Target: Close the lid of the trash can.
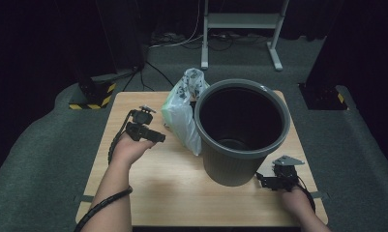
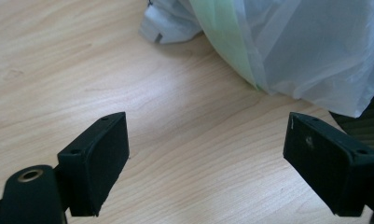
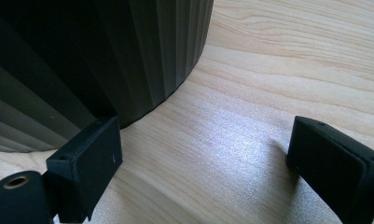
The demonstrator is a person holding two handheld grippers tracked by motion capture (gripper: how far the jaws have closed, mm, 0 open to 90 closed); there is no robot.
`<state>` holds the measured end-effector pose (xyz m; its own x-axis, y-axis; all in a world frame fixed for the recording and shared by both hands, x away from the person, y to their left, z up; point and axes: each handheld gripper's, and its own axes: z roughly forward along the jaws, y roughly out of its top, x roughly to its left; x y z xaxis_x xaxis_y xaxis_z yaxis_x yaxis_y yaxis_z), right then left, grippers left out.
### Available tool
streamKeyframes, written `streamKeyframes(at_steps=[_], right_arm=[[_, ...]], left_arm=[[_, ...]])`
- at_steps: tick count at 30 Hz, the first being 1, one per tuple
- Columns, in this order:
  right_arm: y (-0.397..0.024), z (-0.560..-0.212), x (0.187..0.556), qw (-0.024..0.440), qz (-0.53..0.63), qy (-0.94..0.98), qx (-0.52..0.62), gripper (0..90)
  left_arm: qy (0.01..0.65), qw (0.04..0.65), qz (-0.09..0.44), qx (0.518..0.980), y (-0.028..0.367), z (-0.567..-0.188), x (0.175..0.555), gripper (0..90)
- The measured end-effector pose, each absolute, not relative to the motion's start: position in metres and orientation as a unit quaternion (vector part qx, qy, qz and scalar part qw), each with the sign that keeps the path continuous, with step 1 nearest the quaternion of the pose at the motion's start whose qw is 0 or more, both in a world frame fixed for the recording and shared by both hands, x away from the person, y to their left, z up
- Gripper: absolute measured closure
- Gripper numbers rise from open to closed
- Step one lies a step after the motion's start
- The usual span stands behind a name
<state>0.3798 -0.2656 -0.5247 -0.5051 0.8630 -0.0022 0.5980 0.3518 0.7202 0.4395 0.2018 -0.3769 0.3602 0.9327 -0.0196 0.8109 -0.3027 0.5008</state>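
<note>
The plastic bag [image 1: 183, 112] lies slumped on the counter [image 1: 172, 193] at about ten o'clock from the grey ribbed bin [image 1: 242, 130], pressed against the bin's wall, its knotted top toward twelve o'clock. In the left gripper view the bag [image 2: 310, 56] is a loose, thin, pale film with a green tint inside, ahead of the jaws toward one o'clock.

The main risk, as I judge it, is the film itself: a pinch on a slack fold could slip out, or take so little material that the bag tears or sags open when lifted. Because the bag leans on the bin, a sideways push from the left tongs [image 1: 150, 136] might shove it further round the bin or nudge the bin across the counter. The bin is tall and light-looking, so a knock near its rim could tip it, and the right tongs [image 1: 269, 181] sit low at its foot, at about five o'clock, where they steady little.

The left tongs [image 2: 205, 154] stand wide open over bare wood, holding and touching nothing, the bag just beyond them. The right tongs [image 3: 203, 172] are also wide open with nothing between them; their one jaw is close beside the bin's base [image 3: 105, 56], and I cannot tell whether it touches.
</note>
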Motion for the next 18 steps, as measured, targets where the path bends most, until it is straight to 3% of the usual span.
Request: streamKeyframes(at_steps=[18], right_arm=[[-0.266, -0.525, 0.38, 0.194, 0.339, 0.798, 0.458, 9.7]], left_arm=[[0.543, 0.22, 0.123, 0.801, 0.19, -0.442, 0.42, 14.2]])
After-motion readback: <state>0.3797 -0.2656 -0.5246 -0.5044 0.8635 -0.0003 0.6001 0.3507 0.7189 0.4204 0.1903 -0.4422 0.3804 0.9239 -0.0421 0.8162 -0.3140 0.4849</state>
